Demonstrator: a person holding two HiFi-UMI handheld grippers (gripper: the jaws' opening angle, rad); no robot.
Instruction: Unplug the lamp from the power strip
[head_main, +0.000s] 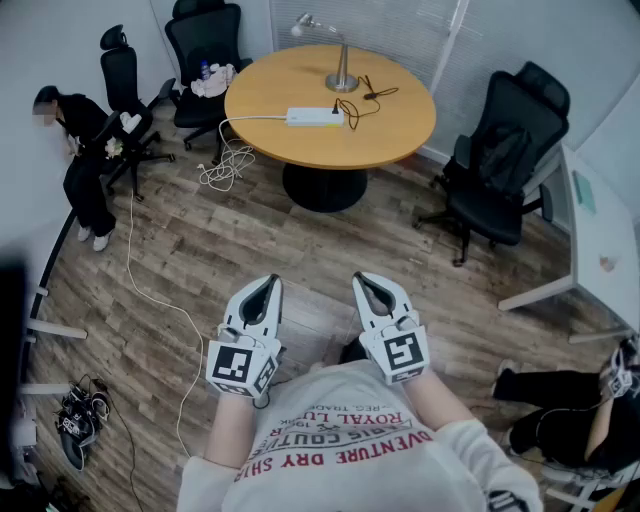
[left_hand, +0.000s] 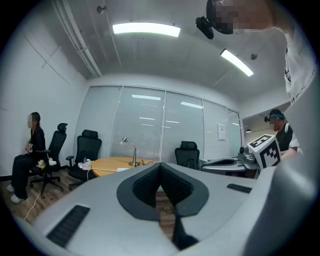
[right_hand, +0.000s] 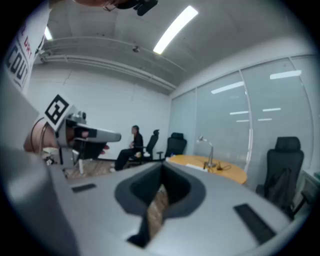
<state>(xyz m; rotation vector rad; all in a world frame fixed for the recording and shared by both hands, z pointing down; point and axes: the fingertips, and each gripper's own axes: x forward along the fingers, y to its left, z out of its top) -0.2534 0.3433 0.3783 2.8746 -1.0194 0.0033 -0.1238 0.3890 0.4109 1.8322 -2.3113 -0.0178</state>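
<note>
**A:** Lamp (head_main: 342, 78) plug: is it out of the power strip (head_main: 315, 117) yet?

**B:** Not as far as I can judge. Reading across from the left, a white cable (head_main: 226, 160) climbs from the floor (head_main: 200, 250) up to the strip. The strip lies flat on the round table (head_main: 400, 135). A black cord (head_main: 350, 106) loops at the strip's right end and seems to run into it, though the plug itself is too small to make out. The lamp stands upright just behind the strip, toward the table's far edge.

**A:** And the tongs?

**B:** The left gripper (head_main: 268, 284) has its jaws pressed together with nothing between them. The right gripper (head_main: 364, 282) is the same, closed tight and empty. Both are held low in front of the person's chest. They are well apart from the table, with open wooden floor between.

**A:** So how much is done?

**B:** Nothing yet, I'd say. The lamp looks connected and neither gripper is anywhere near it. All of the task is left:
- walk up to the table
- open one gripper and close it on the plug at the strip's right end
- probably steady the strip with the other gripper
- draw the plug straight out

**A:** Anything in the way?

**B:** A black chair (head_main: 505, 160) stands to the right of the table, but the near side looks free to approach
</note>
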